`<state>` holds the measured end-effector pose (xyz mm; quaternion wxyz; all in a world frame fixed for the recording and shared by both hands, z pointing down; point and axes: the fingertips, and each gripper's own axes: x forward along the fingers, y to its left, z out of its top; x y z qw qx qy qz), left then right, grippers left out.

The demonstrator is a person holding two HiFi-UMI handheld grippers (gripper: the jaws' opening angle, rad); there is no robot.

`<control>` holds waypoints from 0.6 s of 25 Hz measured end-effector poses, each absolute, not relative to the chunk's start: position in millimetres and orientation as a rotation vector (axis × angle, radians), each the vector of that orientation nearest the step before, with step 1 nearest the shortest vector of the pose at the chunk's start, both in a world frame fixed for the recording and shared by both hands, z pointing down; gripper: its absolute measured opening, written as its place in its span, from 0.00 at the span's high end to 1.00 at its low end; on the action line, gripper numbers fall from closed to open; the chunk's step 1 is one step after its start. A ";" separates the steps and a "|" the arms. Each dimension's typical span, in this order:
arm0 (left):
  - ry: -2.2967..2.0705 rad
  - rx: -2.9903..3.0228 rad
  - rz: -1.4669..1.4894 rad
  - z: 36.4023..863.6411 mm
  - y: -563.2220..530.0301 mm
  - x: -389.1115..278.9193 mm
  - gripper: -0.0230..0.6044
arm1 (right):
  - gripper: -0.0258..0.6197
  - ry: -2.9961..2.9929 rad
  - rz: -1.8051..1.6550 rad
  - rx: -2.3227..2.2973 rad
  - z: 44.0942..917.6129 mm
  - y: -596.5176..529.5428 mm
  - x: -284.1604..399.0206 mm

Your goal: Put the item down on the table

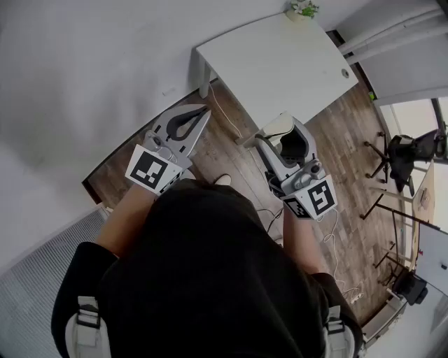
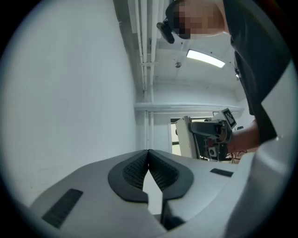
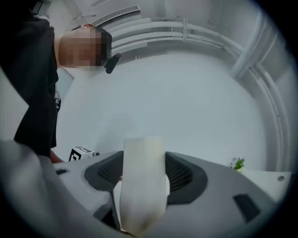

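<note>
the item (image 3: 143,186) is a pale cream, smooth-sided block with a flat top, standing upright between the dark ribbed pads of the right gripper (image 1: 283,134). the pads press on both its sides, so the claw stands wide and grips it. in the head view it sits at the centre of the frame, in the air above the wooden floor (image 1: 336,133) and just below the near edge of the white table (image 1: 280,63), not touching it.

the left gripper (image 1: 196,115) is left of centre. its claw is closed, tips meeting, with nothing between them. it points toward the white wall (image 1: 84,63) in the upper left.

the table top is bare apart from a small green plant (image 1: 302,8) at its far corner, at the top edge of the frame. white cables (image 1: 334,238) trail over the floor at lower right, a dark chair (image 1: 409,150) stands at the right edge, and a ribbed radiator (image 1: 35,280) fills the lower left. nothing lies between the item and the table.

the person's black top (image 1: 203,273) covers the lower middle of the head view and hides the floor under it. the item's lower end is out of focus and cut off by the bottom of the right gripper view, and its material cannot be made out.
</note>
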<state>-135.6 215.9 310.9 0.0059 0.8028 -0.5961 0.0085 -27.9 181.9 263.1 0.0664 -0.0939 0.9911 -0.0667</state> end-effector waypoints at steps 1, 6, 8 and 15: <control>-1.839 2.538 0.042 311.0 210.7 -126.5 0.97 | 0.52 2.991 -0.176 -0.296 265.7 177.9 -23.1; -1.712 2.673 0.075 316.5 200.3 -88.4 0.97 | 0.52 2.966 -0.145 -0.398 279.0 173.4 0.0; -1.644 2.714 0.051 314.7 212.4 -78.5 0.97 | 0.52 2.940 -0.156 -0.452 276.9 193.3 6.5; -1.399 2.840 0.043 314.2 271.7 -80.6 0.97 | 0.52 2.866 -0.218 -0.736 293.3 269.0 6.9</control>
